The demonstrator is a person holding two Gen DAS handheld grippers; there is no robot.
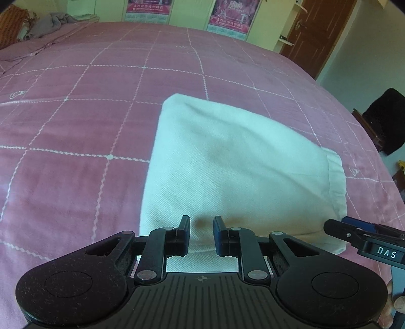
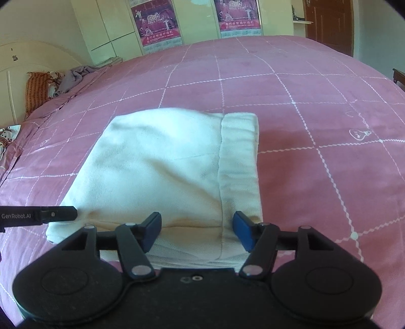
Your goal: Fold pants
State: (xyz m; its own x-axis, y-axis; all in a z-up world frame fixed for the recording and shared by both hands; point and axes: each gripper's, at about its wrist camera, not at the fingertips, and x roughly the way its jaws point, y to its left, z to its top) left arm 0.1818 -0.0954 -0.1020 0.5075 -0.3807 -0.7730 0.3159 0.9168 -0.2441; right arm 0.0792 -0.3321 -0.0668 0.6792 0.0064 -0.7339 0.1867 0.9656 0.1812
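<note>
White folded pants (image 1: 227, 164) lie on the bed (image 1: 76, 126); we hold the left hand-held gripper (image 1: 201, 234) and right hand-held gripper (image 2: 197, 231) spread at their near edge.

The near edge of the folded white pants (image 1: 227, 164) is hidden behind the left gripper (image 1: 201, 235), and in the right wrist view behind the right gripper (image 2: 197, 232). The pink bedspread (image 2: 316, 114) runs past the frame edges. Print on the wall posters (image 2: 157, 22) is too small to read.

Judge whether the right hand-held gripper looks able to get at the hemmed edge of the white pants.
Probably yes: the right hand-held gripper is open just above the pants, with the hem ahead and nothing between.
</note>
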